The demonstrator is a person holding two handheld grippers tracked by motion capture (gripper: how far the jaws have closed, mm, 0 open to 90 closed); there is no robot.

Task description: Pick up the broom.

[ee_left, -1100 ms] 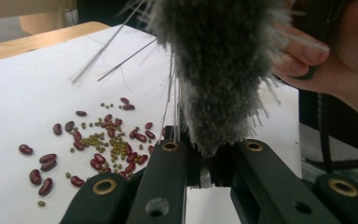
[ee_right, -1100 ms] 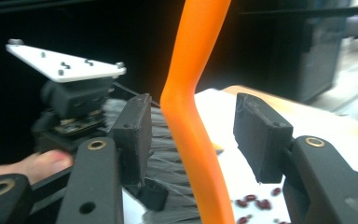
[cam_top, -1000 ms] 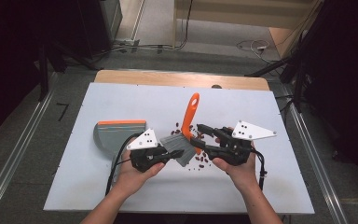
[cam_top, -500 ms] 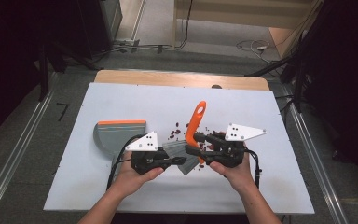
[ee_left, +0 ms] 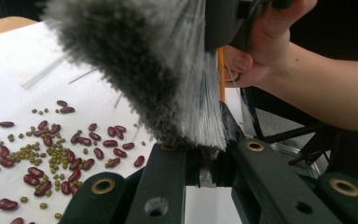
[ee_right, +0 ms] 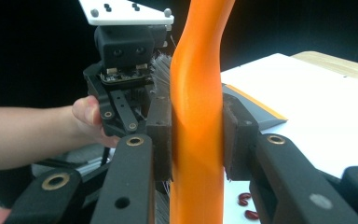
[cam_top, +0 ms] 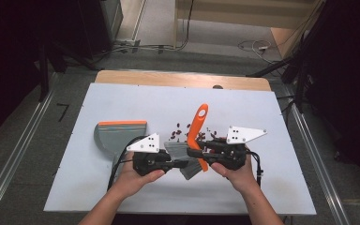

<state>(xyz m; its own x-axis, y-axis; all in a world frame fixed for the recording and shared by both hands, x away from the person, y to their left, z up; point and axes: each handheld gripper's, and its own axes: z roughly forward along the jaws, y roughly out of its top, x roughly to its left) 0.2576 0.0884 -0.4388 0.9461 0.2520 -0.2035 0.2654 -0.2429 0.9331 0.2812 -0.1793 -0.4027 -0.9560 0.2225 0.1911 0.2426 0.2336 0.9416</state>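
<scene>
Bench (cam_top: 122,103): a white sheet is laid over a wooden top, and a strip of bare wood is seen at the far edge.
Room: a grey floor is seen around the bench, with metal rails at both sides, cables at the back and dark things in the corners.
Writing: no words or labels can be read.
Brush (cam_top: 197,129): it is held above the middle of the bench, with its orange handle pointed away from the person and its grey bristles (ee_left: 168,70) turned toward the left gripper.
Right gripper (ee_right: 196,135): its jaws are closed tight on the orange handle, one on each side.
Left gripper (ee_left: 200,158): its jaws are closed on the tips of the bristles.
Beans (ee_left: 51,149): red and small green ones are scattered on the white sheet, just beyond the brush.
Dustpan (cam_top: 117,133): it is lying flat on the bench, left of the beans, with its orange edge on the far side.
</scene>
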